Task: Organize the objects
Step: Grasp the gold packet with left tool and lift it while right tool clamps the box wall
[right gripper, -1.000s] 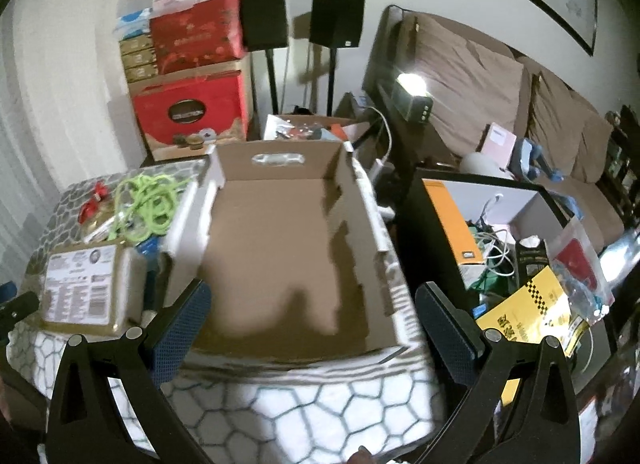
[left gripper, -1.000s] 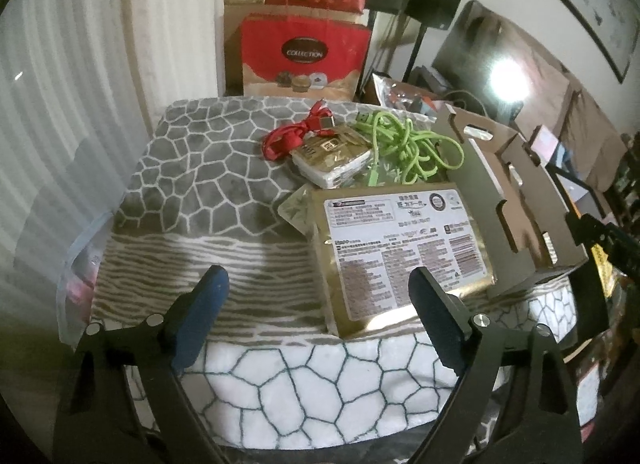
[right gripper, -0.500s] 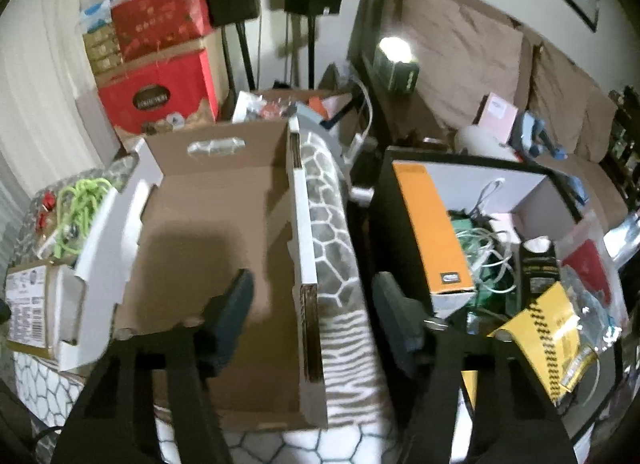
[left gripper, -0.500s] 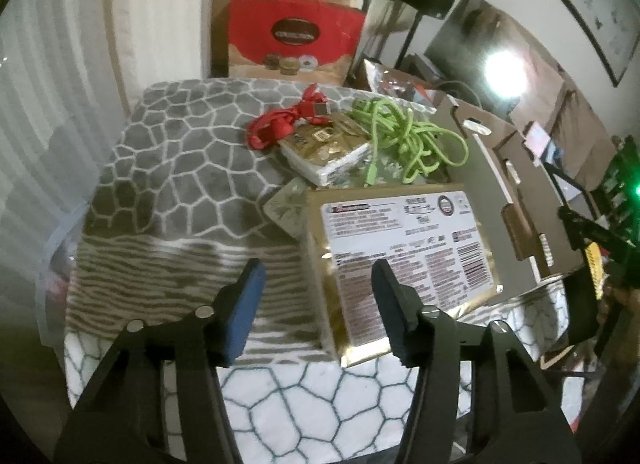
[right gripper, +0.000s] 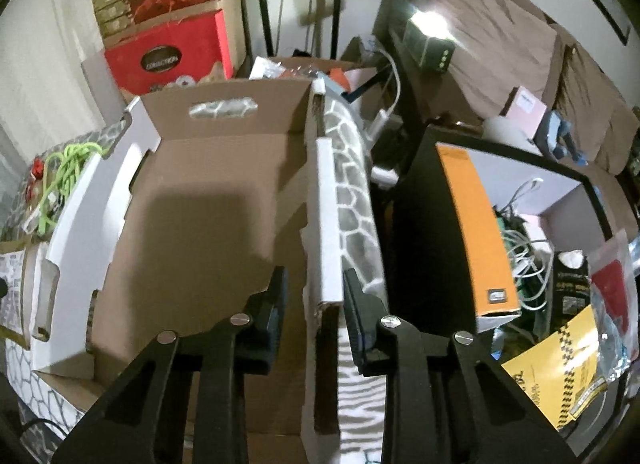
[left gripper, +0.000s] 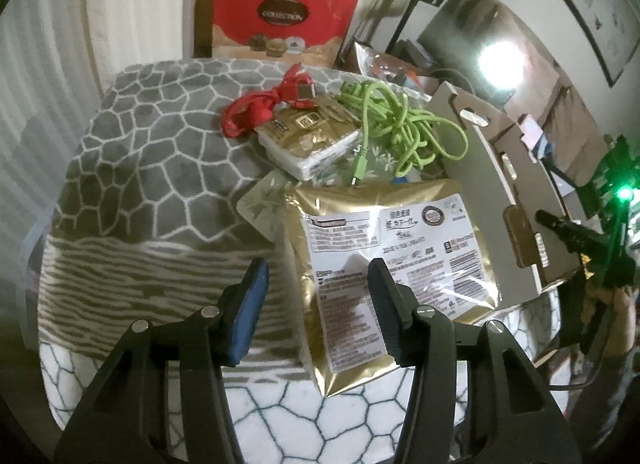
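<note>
- On the blanket-covered table (left gripper: 152, 168), patterned with grey stones and white lines, your left gripper (left gripper: 316, 284) is hovering half open over the left edge of the flat gold foil packet (left gripper: 384, 260) with the white printed label; one finger is sitting over the blanket and the other over the label, and you are gripping nothing.
- Beyond that packet, a smaller gold-and-white wrapped pack (left gripper: 308, 140) is lying with a red ribbon-like cord (left gripper: 256, 112) at its far left corner and a tangled bright green cable (left gripper: 400, 124) just to its right.
- Further right, the open brown cardboard box (right gripper: 208, 224) with white outer walls and a handle slot is standing beside those items, its floor bare.
- At the box's right wall (right gripper: 326, 224), your right gripper (right gripper: 314, 296) is closing, narrow now, with one finger inside the box and the other outside, so the wall's near end is sitting between the jaws; I cannot tell whether the pads are pressing on it.
- To the right of the table, a black bin (right gripper: 424, 224) is holding an orange box (right gripper: 476, 232) and white cables (right gripper: 520, 240).
</note>
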{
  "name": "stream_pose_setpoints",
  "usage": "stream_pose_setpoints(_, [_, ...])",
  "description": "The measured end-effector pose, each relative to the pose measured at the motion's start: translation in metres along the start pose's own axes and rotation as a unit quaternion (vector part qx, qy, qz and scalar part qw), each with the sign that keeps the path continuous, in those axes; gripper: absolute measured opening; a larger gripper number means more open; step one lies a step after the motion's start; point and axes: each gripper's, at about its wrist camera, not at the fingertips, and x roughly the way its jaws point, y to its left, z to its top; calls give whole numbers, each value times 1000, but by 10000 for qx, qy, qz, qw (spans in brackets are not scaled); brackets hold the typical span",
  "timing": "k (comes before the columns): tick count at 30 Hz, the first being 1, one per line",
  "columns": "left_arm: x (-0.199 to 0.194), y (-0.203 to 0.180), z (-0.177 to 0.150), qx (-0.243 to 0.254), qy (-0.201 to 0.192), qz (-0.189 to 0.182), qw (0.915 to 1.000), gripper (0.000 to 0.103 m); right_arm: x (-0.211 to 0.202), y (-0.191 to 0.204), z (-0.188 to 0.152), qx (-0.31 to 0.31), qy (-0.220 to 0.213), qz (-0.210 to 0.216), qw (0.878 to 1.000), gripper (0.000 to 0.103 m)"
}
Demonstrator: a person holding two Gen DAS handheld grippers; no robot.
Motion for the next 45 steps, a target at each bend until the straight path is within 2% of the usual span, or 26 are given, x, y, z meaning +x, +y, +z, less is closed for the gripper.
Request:
stream_pose_setpoints(1, [1,-1,0,16,26,-58,10000,48,2,0,-1,-4,38,28,10000,27])
stream_pose_setpoints(3, [2,-3,0,82,11,-55,10000,33,6,0,-3,-15,116,74,9999,27])
stream_pose_setpoints(6, [2,-1,1,13,-20,-82,10000,20,8,1,-5,-62,152,71,9998,27])
stream_pose_setpoints(8, [1,3,2,-47,-17,-136,9999,17,8,1,-5,-75,162,103,9998,27])
stream_pose_setpoints(11, [-2,7,2,-141,-40,-262,9995,13,6,3,-7,-209,140,91,9996,24])
stream_pose_setpoints(16, [-22,7,2,-173,-286,-424,9985,10,2,8,-13,-434,65,42,9990,13])
stream_pose_setpoints(23, [-77,-12,16,110,-856,-712,9937,6,-4,11,-23,-466,-25,151,9988,14])
stream_pose_setpoints(27, [-103,-34,32,409,-1148,-749,9897,4,-8,13,-29,-438,-43,228,9988,14])
stream_pose_setpoints(34, [-104,-94,60,1024,-1233,-664,9848,2,-8,10,-28,-279,-47,320,9991,14])
stream_pose_setpoints(40, [-79,-150,86,1501,-1143,-387,9813,2,-8,9,-27,-218,-51,368,9991,14])
stream_pose_setpoints(45, [-46,-194,89,1966,-911,-58,9762,2,-8,9,-27,-194,-46,380,9991,14])
